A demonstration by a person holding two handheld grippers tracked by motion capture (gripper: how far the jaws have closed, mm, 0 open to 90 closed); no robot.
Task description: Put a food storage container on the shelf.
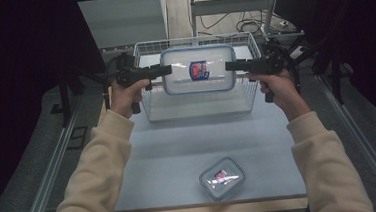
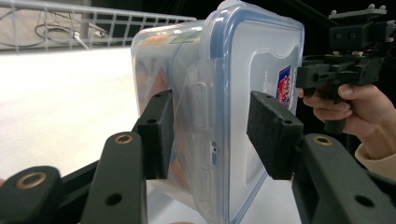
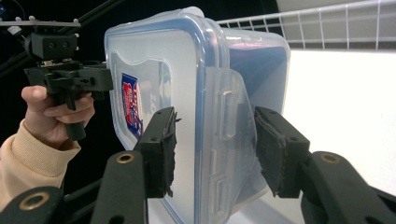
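Two grippers hold one big clear box [image 1: 198, 69] w/ blue-rimmed lid, level, above the wire basket [image 1: 200, 107]. Left gripper [image 1: 169, 70] clamps box's left end, right gripper [image 1: 227, 66] its right end; both jaws clenched top & bottom on it. Small box [image 1: 222, 178] sits on table [image 1: 169, 157], well in front of basket.
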